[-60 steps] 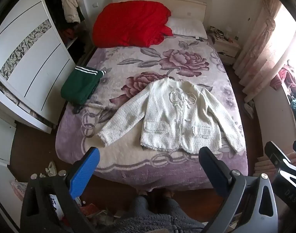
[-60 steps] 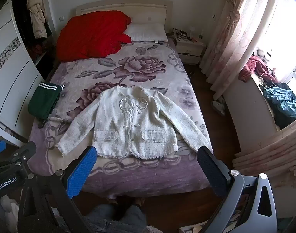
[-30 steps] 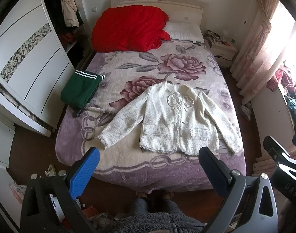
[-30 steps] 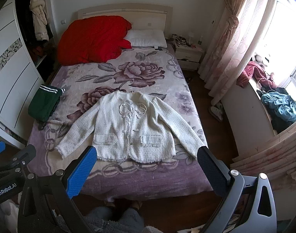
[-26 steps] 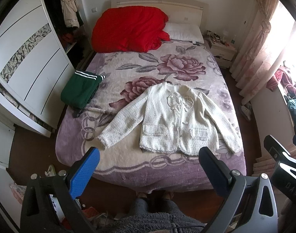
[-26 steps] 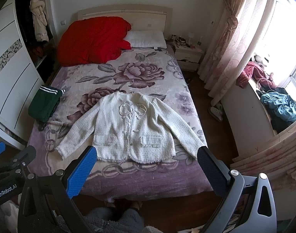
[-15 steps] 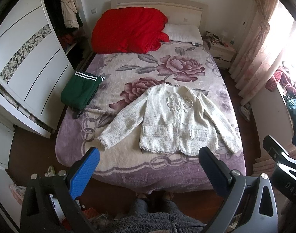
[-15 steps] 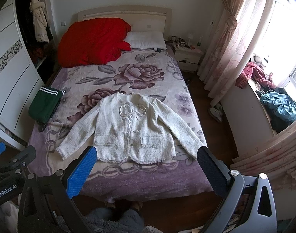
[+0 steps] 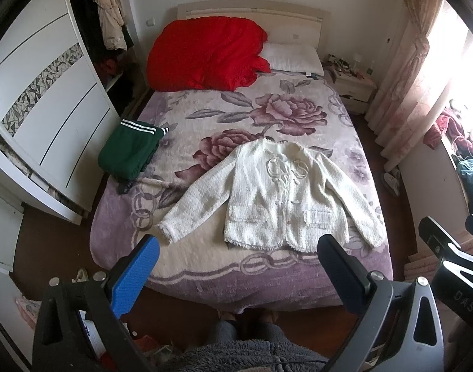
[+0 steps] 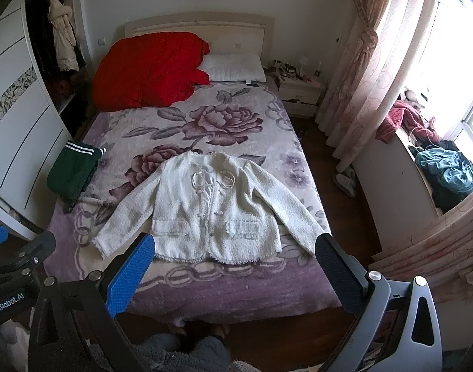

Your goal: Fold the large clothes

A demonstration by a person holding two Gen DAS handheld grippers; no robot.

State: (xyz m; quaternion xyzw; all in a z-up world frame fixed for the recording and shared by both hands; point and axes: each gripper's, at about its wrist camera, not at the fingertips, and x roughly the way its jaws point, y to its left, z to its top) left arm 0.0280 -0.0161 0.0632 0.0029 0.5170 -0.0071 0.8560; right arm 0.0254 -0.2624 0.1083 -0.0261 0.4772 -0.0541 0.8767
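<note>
- We see the white jacket (image 9: 280, 198) lying flat and face up on the bed (image 9: 205, 266), near the foot end, with its hem toward us and its collar toward the headboard.
- Both sleeves are spread outward and angled down toward the foot of the bed; the front is closed, with two pocket flaps above the hem.
- We hold the left gripper (image 9: 236, 266) above the foot of the bed, apart from the jacket. Its fingers (image 9: 134, 276) are spread wide and carry nothing.
- We hold the right gripper (image 10: 235, 266) in the same manner, fingers (image 10: 129, 274) wide apart and empty, clear of the fabric.
- A folded green garment (image 9: 129, 152) with white stripes lies at the left edge of the bed, well apart from the jacket.
- A red quilt (image 9: 205, 55) is bunched at the head of the bed, with a white pillow (image 9: 293, 59) just beside it on the right.
- A white wardrobe (image 9: 47, 117) stands to the left of the bed; pink curtains (image 10: 360, 71) hang to the right.
- A nightstand (image 10: 298, 94) stands beside the head of the bed on the right.
</note>
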